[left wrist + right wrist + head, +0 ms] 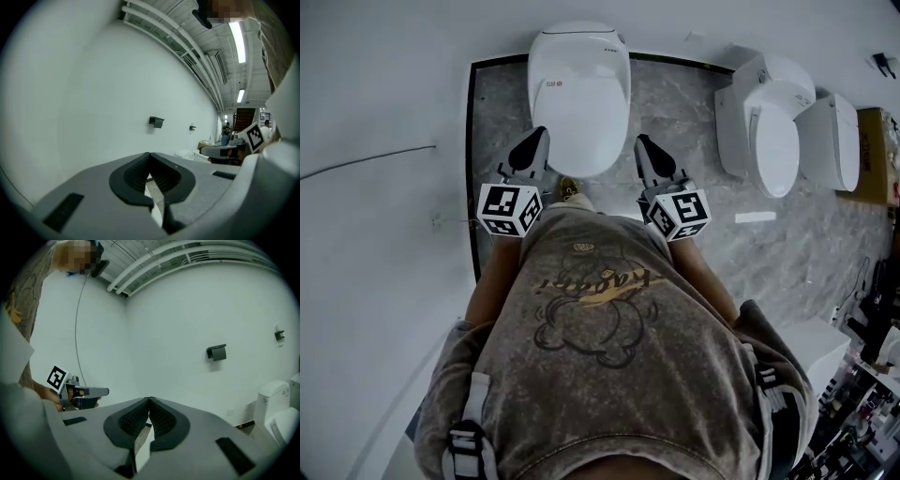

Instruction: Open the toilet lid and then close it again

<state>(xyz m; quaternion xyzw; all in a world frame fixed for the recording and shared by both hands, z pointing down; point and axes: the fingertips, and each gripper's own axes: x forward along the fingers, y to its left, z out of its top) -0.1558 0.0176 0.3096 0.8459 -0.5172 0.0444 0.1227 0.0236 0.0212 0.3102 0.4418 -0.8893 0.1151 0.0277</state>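
The white toilet (578, 94) stands on a grey marble floor slab, and its lid lies flat and closed. My left gripper (540, 136) hangs by the bowl's front left, and my right gripper (641, 142) by its front right. Both are apart from the lid. In the left gripper view the left gripper's (149, 153) black pads meet with nothing between them, facing a bare white wall. The right gripper's (149, 399) pads also meet on nothing. The left gripper (103, 391) shows at the left of the right gripper view.
Two more white toilets (773, 127) (834, 141) stand to the right, with a cardboard box (874, 155) beyond them. A black strip (471, 169) borders the marble slab. A thin cable (366, 161) runs at the left. A black wall fitting (216, 352) hangs ahead.
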